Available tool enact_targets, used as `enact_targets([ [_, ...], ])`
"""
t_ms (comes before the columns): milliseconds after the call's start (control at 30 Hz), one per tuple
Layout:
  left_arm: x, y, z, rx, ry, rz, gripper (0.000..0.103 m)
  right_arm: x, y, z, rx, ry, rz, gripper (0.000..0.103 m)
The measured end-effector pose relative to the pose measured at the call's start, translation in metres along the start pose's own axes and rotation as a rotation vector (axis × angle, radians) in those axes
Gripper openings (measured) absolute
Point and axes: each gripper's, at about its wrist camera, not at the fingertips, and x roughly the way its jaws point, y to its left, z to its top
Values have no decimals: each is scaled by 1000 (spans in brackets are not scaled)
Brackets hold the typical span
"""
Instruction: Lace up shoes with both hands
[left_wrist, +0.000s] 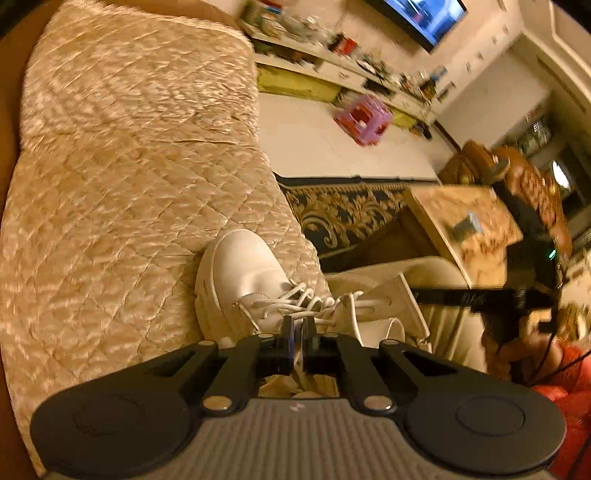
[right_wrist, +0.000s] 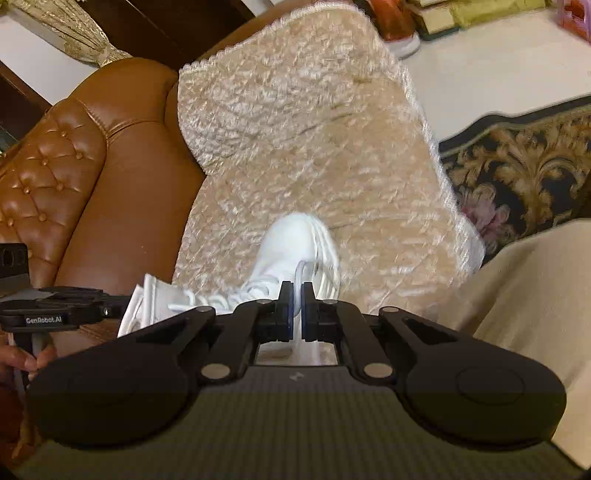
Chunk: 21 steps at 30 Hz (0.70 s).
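The shoe (left_wrist: 243, 284) rests on the quilted cover (left_wrist: 129, 192) of the sofa (right_wrist: 122, 155), toe pointing away from me. My left gripper (left_wrist: 299, 326) sits over its laces (left_wrist: 295, 299), my right gripper (right_wrist: 296, 295) just beside it. A rug (left_wrist: 343, 218) lies on the floor beyond the sofa's edge, with a low table (left_wrist: 469, 218) standing on it.

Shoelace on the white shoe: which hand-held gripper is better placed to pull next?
Probably either; slight edge right. The right hand-held gripper is shut on a lace strand near the white shoe toe. The left hand-held gripper looks shut on a lace too, but blur hides which strand.
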Motion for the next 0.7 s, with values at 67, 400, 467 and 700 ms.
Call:
enact_targets([
  [67, -6, 5, -5, -32, -20, 50, 37, 11, -5, 0, 26, 75, -10, 18],
  [400, 1, 31, -81, -179, 19, 205, 68, -9, 22, 20, -57, 90, 288, 39],
  [467, 5, 35, -92, -195, 27, 220, 68, -19, 60, 21, -264, 124, 364, 39],
  [700, 8, 29, -124, -202, 2, 229, 69, 14, 167, -11, -794, 483, 213, 44],
])
